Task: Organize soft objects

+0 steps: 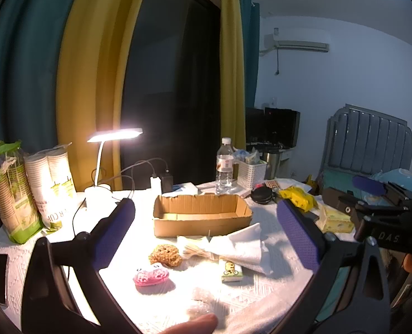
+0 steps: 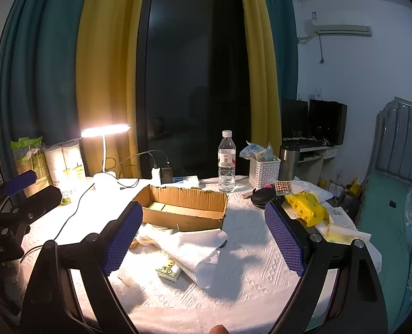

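Left wrist view: left tool (image 1: 206, 228) held wide open and empty above the bench (image 1: 261, 300). Cardboard box (image 1: 201, 217) taken as landmark, seemingly empty. Just in front of the box: crumpled white paper (image 1: 242, 246), brown knitted piece (image 1: 165, 254), pink knitted piece (image 1: 151, 276), small tissue pack (image 1: 231, 271) printed with a cartoon cyclist. Nearer still than those, a clear bubbly wad (image 1: 200, 303). Left of the box, sleeves of paper cups (image 1: 54, 186) marked with partial lettering "R CUP". Right of the box, right tool's body lettered "DAS".

Right wrist view: right tool (image 2: 203, 236) likewise spread wide, gripping nothing, aimed at the white paper (image 2: 197, 246) and tissue pack (image 2: 169, 270) in front of the cardboard box (image 2: 182, 206). Behind the box, a water bottle (image 2: 226, 162), label unreadable. Right of the box, a yellow packet (image 2: 306, 206).

Judged as the opening step: nothing boxed yet. Next move probably needing a descent and gentle closing on one soft piece.
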`<state>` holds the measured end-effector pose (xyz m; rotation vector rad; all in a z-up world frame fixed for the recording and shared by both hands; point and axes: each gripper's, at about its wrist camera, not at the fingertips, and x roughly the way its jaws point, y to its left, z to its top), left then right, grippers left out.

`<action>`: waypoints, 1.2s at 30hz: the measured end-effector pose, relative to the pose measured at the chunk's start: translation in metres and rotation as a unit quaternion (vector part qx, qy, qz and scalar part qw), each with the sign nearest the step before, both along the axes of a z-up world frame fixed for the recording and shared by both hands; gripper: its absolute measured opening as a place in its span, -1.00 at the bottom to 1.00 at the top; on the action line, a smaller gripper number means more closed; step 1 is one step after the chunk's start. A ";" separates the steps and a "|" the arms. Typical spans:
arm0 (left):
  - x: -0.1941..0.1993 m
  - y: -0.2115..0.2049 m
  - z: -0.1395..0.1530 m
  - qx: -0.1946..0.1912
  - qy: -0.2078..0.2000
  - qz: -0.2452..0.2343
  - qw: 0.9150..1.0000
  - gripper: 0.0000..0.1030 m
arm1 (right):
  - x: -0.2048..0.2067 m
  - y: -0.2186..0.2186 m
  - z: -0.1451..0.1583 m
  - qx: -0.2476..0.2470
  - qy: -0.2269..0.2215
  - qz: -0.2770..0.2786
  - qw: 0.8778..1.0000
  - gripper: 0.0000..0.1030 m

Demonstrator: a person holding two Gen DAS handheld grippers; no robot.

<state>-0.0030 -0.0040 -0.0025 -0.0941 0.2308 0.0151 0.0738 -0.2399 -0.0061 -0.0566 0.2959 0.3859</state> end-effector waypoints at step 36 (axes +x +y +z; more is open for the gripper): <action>-0.001 -0.005 -0.005 0.007 0.010 0.003 1.000 0.99 | -0.003 0.011 -0.003 -0.008 0.009 0.014 1.000 0.78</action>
